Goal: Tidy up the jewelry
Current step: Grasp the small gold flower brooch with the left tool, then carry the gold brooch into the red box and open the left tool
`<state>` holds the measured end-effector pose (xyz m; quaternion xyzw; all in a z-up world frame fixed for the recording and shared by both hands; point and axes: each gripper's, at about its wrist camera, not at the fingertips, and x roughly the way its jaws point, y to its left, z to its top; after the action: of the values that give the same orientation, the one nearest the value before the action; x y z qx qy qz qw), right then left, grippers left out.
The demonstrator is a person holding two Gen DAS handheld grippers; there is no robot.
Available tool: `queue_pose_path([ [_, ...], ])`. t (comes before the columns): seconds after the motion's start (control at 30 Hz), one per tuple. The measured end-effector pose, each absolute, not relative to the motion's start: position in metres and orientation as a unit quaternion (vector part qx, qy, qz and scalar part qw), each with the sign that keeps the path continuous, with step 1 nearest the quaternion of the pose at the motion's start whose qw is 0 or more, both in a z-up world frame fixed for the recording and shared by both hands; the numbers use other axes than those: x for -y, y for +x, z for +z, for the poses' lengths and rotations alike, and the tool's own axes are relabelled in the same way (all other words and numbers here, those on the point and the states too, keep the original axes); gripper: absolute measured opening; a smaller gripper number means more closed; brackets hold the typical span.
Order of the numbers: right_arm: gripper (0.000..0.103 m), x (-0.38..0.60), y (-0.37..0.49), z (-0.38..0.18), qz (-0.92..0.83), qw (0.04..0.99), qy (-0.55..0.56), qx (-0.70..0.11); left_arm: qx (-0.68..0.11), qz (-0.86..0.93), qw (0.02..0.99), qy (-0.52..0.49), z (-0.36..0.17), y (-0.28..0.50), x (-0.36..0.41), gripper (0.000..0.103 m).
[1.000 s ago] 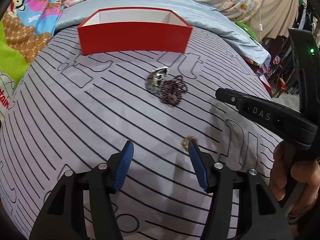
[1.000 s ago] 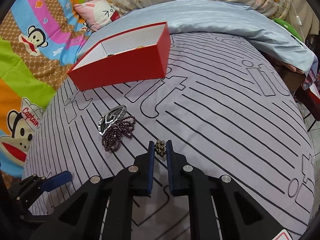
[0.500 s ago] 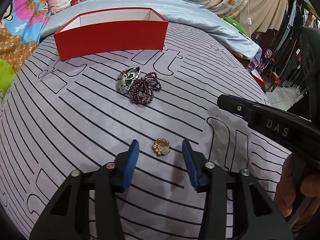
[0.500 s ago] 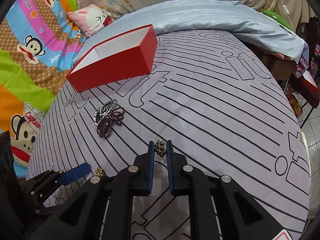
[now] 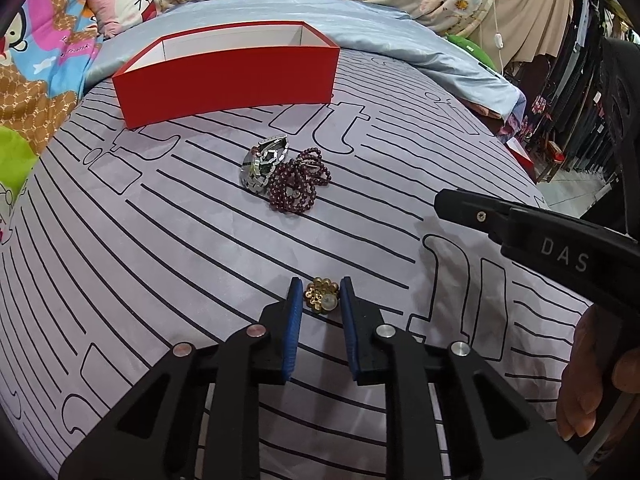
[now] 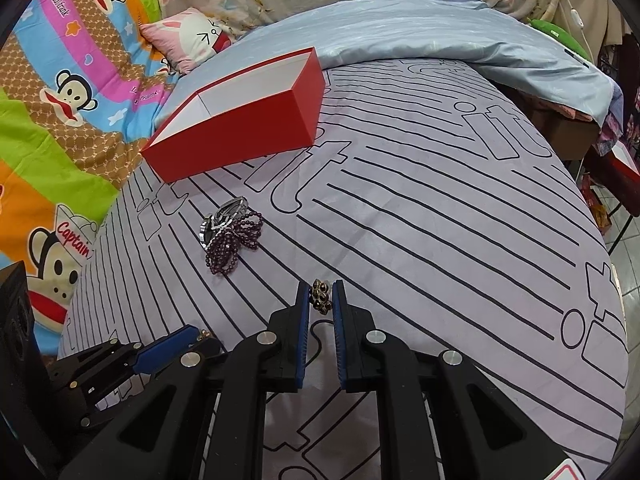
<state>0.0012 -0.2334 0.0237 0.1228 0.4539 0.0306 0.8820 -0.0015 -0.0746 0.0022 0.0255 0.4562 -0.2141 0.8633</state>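
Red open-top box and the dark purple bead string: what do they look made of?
The red open-top box looks like stiff cardboard: thin straight walls, matte red outside, plain white inside. The dark purple bead string looks like polished stone or glass, since the small round beads show glossy highlights; which one cannot be told. It lies against a shiny silver metal piece.
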Motion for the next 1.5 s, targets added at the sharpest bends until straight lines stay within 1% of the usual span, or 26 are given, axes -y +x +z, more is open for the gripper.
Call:
queue_pose_path([
  [0.4, 0.011, 0.215, 0.004, 0.025, 0.051, 0.881, 0.114, -0.456, -0.461, -0.184, 0.868, 0.012, 0.009, 0.007, 0.057, 0.019],
  [0.9, 0.011, 0.179, 0.01, 0.02, 0.087, 0.874, 0.097, -0.468, -0.47, -0.134, 0.872, -0.027, 0.001, 0.033, 0.014, 0.019],
  [1.23, 0.011, 0.164, 0.028, 0.016, 0.103, 0.871, 0.085, -0.473, -0.465, -0.115, 0.877, -0.027, 0.002, 0.053, 0.003, 0.019],
  [1.33, 0.011, 0.164, 0.039, 0.025, 0.105, 0.876, 0.085, -0.462, -0.457, -0.109, 0.882, -0.034, 0.01, 0.066, -0.001, 0.019],
  [1.5, 0.011, 0.165, 0.072, 0.051, 0.105, 0.893, 0.08, -0.431, -0.424, -0.099, 0.899, -0.035, 0.04, 0.097, -0.003, 0.019],
])
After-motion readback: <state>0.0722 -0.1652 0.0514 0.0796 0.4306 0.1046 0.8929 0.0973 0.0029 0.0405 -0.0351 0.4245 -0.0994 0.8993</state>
